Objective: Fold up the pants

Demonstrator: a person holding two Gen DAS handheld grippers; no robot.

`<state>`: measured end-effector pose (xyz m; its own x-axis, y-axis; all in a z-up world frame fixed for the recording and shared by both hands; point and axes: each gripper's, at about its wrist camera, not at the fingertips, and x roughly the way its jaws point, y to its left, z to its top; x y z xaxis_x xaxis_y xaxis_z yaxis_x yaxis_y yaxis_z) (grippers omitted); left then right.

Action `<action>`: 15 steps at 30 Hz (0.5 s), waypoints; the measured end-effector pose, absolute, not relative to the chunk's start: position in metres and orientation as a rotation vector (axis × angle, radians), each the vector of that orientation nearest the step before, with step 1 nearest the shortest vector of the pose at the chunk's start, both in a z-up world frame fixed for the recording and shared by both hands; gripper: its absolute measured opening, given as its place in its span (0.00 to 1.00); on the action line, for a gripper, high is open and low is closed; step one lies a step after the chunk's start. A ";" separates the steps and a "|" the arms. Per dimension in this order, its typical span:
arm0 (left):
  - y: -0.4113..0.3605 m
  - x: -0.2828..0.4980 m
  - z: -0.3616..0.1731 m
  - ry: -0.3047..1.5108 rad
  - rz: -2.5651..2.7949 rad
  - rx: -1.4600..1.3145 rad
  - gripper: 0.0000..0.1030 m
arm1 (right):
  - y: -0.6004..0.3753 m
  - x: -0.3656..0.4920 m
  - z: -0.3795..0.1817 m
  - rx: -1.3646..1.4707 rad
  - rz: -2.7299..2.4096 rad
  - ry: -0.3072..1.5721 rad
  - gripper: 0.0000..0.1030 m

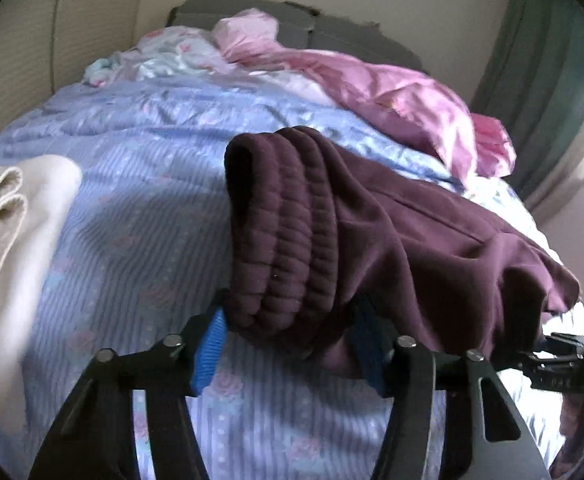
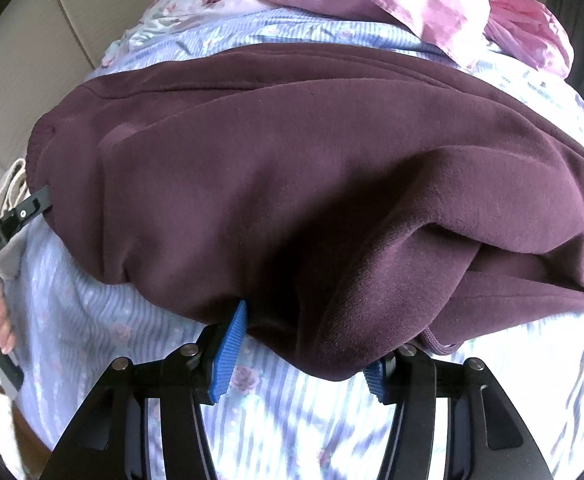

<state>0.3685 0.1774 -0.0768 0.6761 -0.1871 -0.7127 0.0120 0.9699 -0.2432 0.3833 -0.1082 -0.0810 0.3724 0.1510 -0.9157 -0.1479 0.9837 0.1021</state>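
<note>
Dark maroon pants (image 1: 412,220) lie folded into a thick bundle on the blue striped floral bed cover (image 1: 132,220). My left gripper (image 1: 290,344) is shut on the pants at their stacked ribbed waistband (image 1: 288,232), with a blue pad on each side. In the right wrist view the pants (image 2: 292,160) spread wide across the bed, and my right gripper (image 2: 302,360) is shut on their near folded edge. A pale drawstring end (image 2: 438,344) peeks out by its right finger. The left gripper's black body (image 2: 8,224) and a hand (image 2: 4,328) appear at that view's left edge.
A folded beige garment (image 1: 12,220) lies on the bed to the left. A crumpled pink blanket (image 1: 372,92) and pale printed bedding (image 1: 164,56) sit near the grey headboard (image 1: 252,12). A green curtain (image 1: 544,80) hangs at right, and a cream wall (image 2: 32,60) borders the bed's left side.
</note>
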 end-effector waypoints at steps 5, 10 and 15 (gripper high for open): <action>0.176 0.367 -0.058 0.855 -0.010 -0.101 0.41 | -0.105 0.380 -0.079 -0.020 0.193 1.170 0.53; 0.178 0.377 -0.060 0.904 0.057 0.056 0.41 | -0.103 0.378 -0.073 -0.026 0.200 1.164 0.53; 0.172 0.378 -0.073 0.953 0.131 0.104 0.69 | -0.101 0.379 -0.085 -0.054 0.198 1.195 0.53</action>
